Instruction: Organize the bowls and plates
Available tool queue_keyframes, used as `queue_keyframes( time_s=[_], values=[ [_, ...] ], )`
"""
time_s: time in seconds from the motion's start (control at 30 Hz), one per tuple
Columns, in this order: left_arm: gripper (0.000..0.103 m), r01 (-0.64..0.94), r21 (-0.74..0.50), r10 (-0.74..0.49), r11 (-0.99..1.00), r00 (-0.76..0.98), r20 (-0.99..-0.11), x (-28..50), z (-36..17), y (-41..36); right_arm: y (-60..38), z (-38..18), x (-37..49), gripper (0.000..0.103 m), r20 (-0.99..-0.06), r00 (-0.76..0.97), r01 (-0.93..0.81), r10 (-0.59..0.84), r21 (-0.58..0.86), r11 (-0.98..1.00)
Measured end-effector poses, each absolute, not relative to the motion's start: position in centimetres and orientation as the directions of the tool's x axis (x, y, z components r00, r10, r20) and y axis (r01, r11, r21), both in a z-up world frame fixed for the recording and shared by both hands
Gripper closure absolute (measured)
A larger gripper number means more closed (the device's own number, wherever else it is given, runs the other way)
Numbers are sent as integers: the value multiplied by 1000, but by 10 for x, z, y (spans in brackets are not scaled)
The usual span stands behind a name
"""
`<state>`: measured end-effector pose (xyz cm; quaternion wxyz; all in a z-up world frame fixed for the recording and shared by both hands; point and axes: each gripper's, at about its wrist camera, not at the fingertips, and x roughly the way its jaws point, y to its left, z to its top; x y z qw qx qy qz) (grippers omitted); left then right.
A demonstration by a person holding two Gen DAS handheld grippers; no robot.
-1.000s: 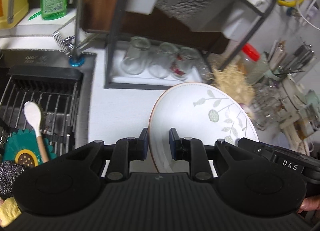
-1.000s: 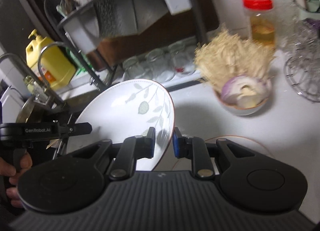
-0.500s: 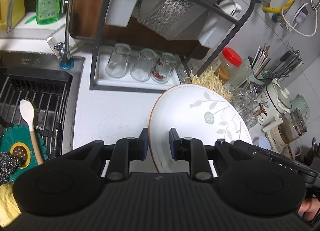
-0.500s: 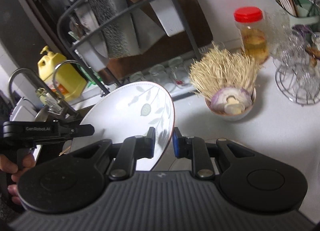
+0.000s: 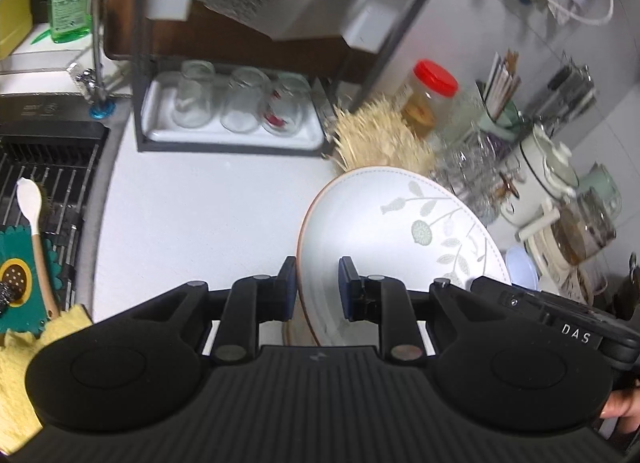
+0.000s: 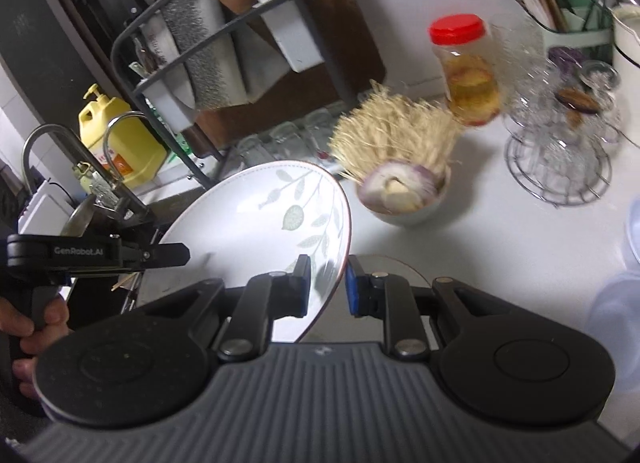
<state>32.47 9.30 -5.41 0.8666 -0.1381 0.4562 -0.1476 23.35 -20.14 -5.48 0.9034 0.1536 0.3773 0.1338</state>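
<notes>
White porcelain with a pale green leaf print and a thin brown rim, the plate [image 5: 384,239] hangs tilted in the air above the counter [image 5: 208,207], pinched on two opposite edges: the left gripper [image 5: 318,287] has its jaws narrowed onto the rim at lower centre of the left view, and the right gripper [image 6: 328,287] clamps the far edge the same way at lower centre of its own view. Carrying it well probably means moving both hands as one, since any drift between them would twist or lever the rim out of a pad. The dish rack [image 5: 280,15] fills the upper middle of the left view, with upturned glasses [image 5: 236,103] on its bottom tray, so that looks like the likely destination. Just right of the plate in the right view stands a bowl of onion and roots [image 6: 400,191], with a red-lidded jar [image 6: 468,71] behind; I would keep the rim clear of both.
</notes>
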Motion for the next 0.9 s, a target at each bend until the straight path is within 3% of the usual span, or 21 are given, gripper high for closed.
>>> queue_keyframes(
  time_s=[0.9],
  values=[
    [78,78,-318,-322,945,403,-857,333,-146,42,-229,-132,227,82,-776,566,-39,278,312,949]
  ],
)
